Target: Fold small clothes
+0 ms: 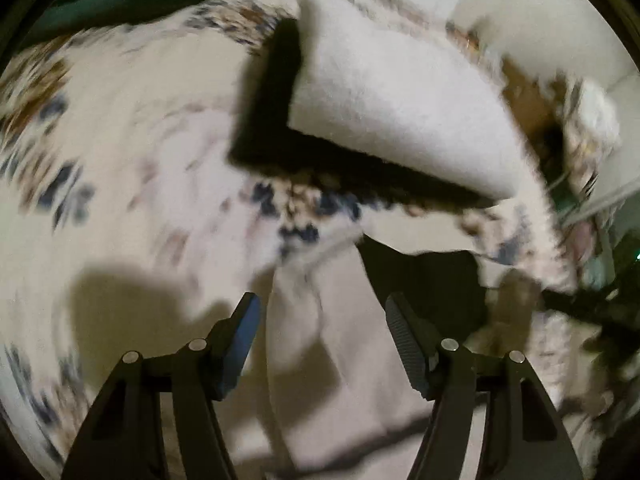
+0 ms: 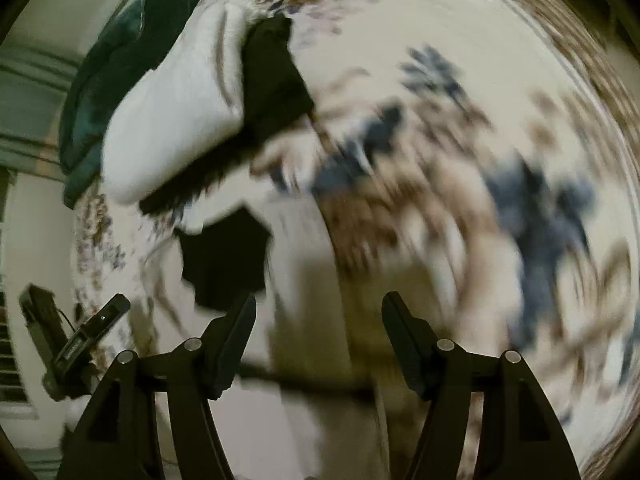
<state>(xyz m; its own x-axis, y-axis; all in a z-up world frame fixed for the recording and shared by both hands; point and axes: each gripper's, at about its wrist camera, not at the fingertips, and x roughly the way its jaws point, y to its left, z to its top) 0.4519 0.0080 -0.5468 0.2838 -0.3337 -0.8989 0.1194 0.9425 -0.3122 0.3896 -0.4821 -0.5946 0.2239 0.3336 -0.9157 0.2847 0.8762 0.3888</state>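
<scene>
A pale beige garment (image 1: 320, 344) lies on the floral bedspread (image 1: 132, 128), running forward between the fingers of my left gripper (image 1: 320, 312), which is open above it. The same garment shows in the right wrist view (image 2: 320, 304), where my right gripper (image 2: 320, 312) is also open above it. A small black garment (image 1: 424, 280) lies just beyond the beige one, also in the right wrist view (image 2: 228, 264). Both views are motion-blurred.
A white pillow (image 1: 384, 100) rests on a dark cloth (image 1: 276, 120) farther back on the bed; both show in the right wrist view, pillow (image 2: 176, 120) and dark cloth (image 2: 272, 84). A dark green blanket (image 2: 112, 80) lies behind them. A black device (image 2: 64, 344) stands at the bed's left edge.
</scene>
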